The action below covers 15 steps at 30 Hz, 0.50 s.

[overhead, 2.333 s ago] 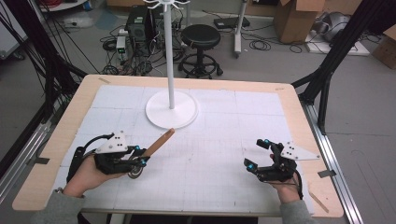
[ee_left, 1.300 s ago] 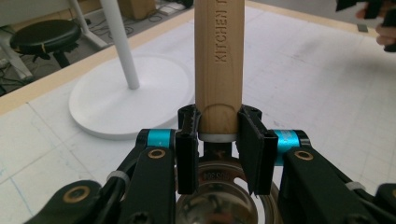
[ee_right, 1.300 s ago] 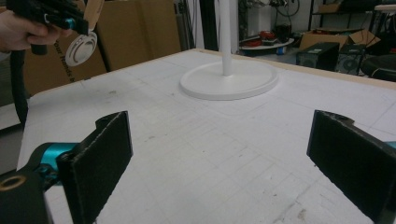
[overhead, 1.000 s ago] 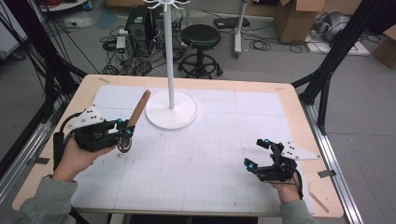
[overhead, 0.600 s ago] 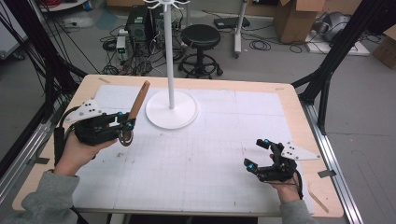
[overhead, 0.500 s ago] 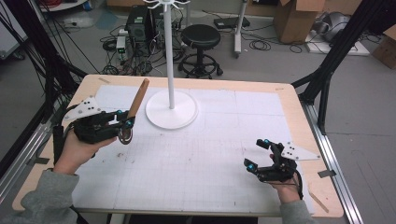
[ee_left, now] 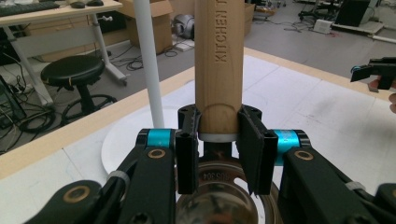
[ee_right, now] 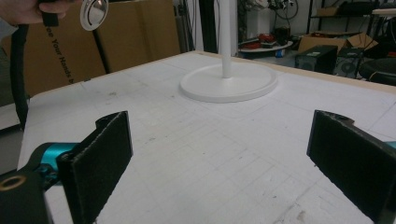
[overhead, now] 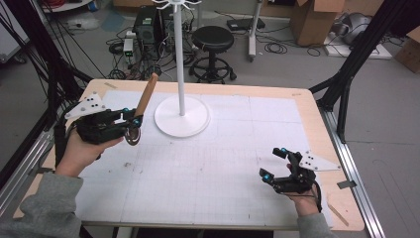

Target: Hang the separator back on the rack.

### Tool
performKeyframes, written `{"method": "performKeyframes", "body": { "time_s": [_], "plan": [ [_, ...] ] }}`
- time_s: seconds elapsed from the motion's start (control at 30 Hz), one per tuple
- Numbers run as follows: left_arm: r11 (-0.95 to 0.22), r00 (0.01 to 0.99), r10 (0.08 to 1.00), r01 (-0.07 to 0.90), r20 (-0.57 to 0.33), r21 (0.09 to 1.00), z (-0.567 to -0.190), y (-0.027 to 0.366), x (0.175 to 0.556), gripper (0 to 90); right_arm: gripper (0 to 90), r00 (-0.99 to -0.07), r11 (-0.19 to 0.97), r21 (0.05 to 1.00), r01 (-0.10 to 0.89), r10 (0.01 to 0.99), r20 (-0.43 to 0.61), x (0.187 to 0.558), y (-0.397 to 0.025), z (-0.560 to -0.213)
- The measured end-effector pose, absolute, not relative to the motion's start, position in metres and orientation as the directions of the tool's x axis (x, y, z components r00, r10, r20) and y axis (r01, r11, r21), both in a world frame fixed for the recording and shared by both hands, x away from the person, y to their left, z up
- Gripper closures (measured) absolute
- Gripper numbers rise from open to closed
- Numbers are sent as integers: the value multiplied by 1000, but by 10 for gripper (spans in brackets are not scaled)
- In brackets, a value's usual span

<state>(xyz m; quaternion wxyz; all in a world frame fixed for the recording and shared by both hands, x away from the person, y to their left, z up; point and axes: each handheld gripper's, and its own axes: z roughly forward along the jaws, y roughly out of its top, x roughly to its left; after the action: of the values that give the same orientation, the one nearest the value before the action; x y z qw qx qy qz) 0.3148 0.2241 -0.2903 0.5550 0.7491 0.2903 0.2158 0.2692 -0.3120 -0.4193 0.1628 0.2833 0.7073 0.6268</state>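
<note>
A wooden-handled kitchen utensil [overhead: 144, 99] is clamped in the left gripper [overhead: 130, 122], the jaws closed on the lower end of the handle just above its metal ferrule, with the round steel head [ee_left: 219, 200] seen below the jaws in the left gripper view; whether that head is a strainer or a small ladle cannot be told. The utensil is held above the table's left rear part, tilted with the handle end up and leaning toward the pole of the white hanging stand [overhead: 181, 116], whose round base rests just beside it on the white gridded mat [overhead: 223, 163]. The right gripper [overhead: 278, 167] is rested low at the table's right front, its jaws spread wide and nothing held between them. The step in hand is judged to be the carrying of the utensil toward the stand for hanging. For the next move, the utensil would need to be raised to the hooks [overhead: 178, 2] at the top of the pole, and a hanging hole or loop on it, not made out here, brought over one hook before the grip is released.
</note>
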Motion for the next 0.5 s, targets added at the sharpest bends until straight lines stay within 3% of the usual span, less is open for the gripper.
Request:
{"method": "performKeyframes", "body": {
  "time_s": [0.5],
  "plan": [
    [-203, 722, 692, 177, 13, 963, -274, 228, 320, 694, 57, -785, 51, 980, 193, 607, 123, 269, -313, -419]
  ]
}}
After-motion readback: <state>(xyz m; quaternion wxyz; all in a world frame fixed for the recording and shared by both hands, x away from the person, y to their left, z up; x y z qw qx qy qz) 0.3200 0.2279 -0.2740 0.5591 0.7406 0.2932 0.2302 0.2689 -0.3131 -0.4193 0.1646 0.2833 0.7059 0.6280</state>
